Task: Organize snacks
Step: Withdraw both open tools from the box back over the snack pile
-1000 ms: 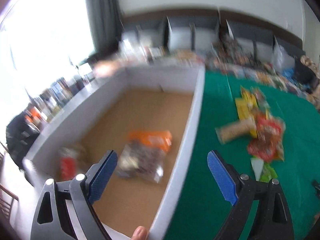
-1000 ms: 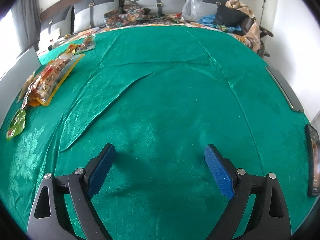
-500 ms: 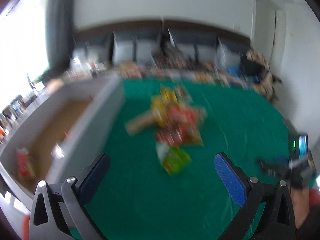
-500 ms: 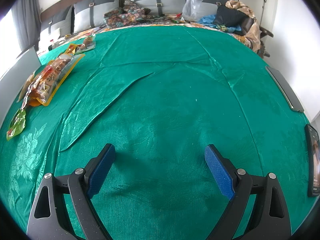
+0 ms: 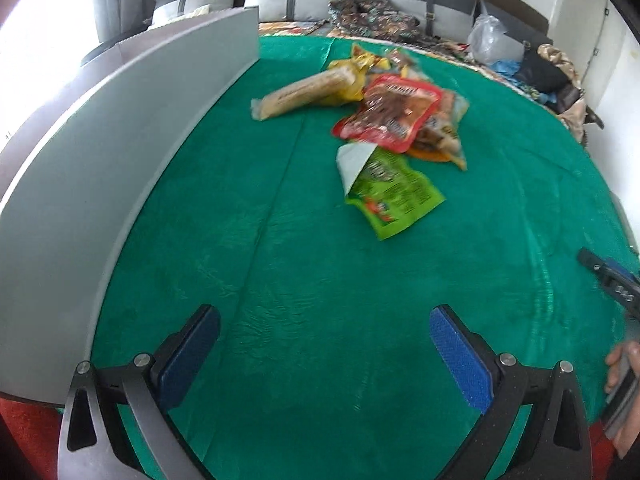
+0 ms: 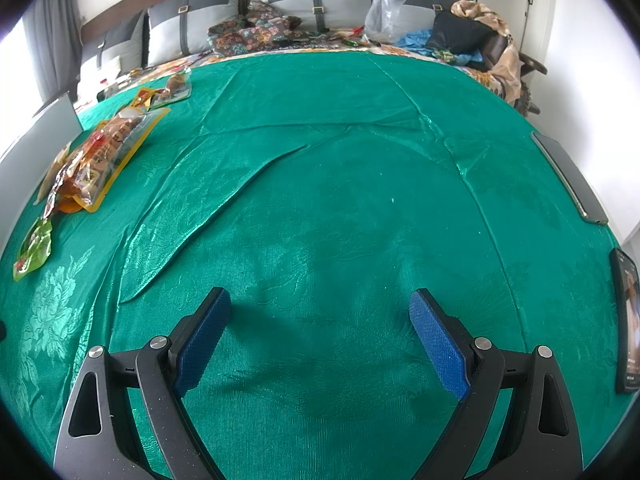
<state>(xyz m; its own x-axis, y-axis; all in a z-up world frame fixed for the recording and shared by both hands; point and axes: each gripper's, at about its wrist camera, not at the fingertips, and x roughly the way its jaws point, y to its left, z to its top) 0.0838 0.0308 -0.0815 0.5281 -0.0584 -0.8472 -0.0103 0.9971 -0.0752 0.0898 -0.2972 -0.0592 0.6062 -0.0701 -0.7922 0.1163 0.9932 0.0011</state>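
**A:** Your left gripper (image 5: 324, 344) stands spread wide at the bottom of the left wrist frame, with only the green cloth (image 5: 280, 280) between its blue pads. That suits a reach: the snack pile sits in the upper centre of that frame, well apart from the fingers, and flat packets need a broad mouth.

**B:** Which packet should I take?

**A:** I'd judge the green packet (image 5: 394, 196). It lies nearest you, at the pile's lower edge, its upper corner tucked beside the red packet (image 5: 390, 114). The long beige packet (image 5: 308, 94) lies further up, toward the grey box wall (image 5: 120, 128) that curves down the left side.

**B:** And the right one?

**A:** Your right gripper (image 6: 320, 336) is just as wide and empty, low in its own frame over bare cloth. It's parked clear of the pile, which shows only at that frame's left edge, so it won't crowd the left hand. The dark flat things at the right edge are probably phones, though the lens warps them too much to be sure
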